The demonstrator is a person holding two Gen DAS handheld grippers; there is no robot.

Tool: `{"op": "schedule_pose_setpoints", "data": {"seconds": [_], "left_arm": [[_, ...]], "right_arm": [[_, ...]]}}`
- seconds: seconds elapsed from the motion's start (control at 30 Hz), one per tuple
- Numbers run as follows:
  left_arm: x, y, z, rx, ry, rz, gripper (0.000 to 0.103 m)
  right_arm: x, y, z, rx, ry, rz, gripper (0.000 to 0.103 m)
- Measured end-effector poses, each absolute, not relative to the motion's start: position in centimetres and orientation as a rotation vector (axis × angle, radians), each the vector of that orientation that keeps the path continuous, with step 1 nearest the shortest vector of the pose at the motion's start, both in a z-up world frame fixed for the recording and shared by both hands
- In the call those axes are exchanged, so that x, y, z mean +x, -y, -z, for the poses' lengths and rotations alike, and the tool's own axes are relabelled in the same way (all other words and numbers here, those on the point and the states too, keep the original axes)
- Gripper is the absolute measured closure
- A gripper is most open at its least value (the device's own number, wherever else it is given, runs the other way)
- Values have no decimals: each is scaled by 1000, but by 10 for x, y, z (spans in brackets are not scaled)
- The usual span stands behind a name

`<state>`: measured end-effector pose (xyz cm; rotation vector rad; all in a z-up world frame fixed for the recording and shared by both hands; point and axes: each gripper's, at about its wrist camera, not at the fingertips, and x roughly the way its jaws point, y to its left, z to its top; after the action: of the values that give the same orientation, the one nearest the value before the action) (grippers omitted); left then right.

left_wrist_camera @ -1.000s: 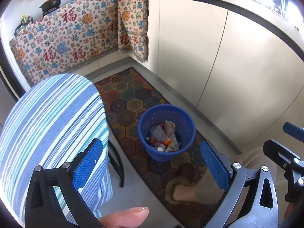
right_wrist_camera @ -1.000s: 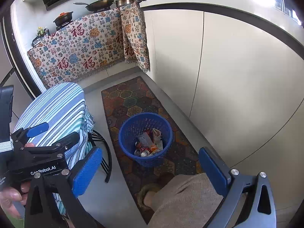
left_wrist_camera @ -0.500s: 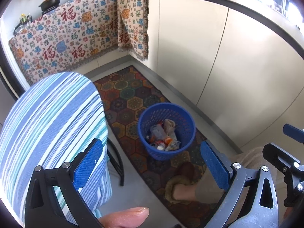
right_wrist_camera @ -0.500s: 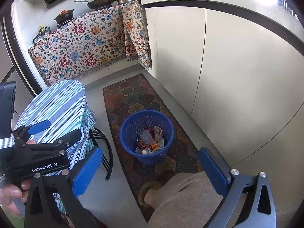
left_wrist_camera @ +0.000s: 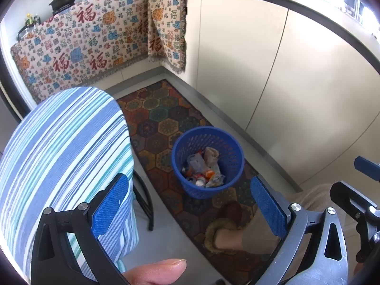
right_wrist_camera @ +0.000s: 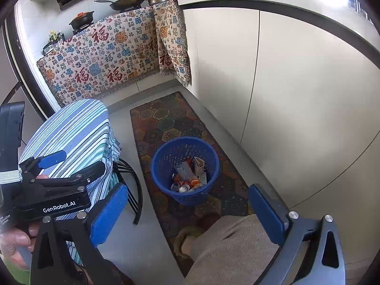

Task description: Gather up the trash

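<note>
Both grippers hang with jaws spread wide, holding nothing — the left gripper (left_wrist_camera: 190,204) and the right gripper (right_wrist_camera: 187,210) above a slippered foot (left_wrist_camera: 223,235). Just beyond, on the patterned rug (left_wrist_camera: 163,121), stands the blue basket (left_wrist_camera: 234,166), trash (left_wrist_camera: 201,168) heaped inside — the striped stool (left_wrist_camera: 61,147) beside it.

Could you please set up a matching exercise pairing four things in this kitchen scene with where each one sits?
Things:
1. blue basket
2. wok
3. striped cloth
4. patterned blanket

Places:
A. draped over a round stool
B. hanging down the front of the cooking counter
C. on the hexagon-pattern rug
D. on the stove top

Pairs: 1-C, 2-D, 3-A, 4-B
</note>
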<state>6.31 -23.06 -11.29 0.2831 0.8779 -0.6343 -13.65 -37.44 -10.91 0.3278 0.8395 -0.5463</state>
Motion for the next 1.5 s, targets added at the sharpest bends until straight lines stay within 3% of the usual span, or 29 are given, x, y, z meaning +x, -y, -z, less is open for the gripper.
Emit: {"op": "schedule_pose_setpoints", "data": {"seconds": [1.5], "left_arm": [[68,236,120,294,-900,653,1]], "right_arm": [[-133,378,119,342,-857,547,0]]}}
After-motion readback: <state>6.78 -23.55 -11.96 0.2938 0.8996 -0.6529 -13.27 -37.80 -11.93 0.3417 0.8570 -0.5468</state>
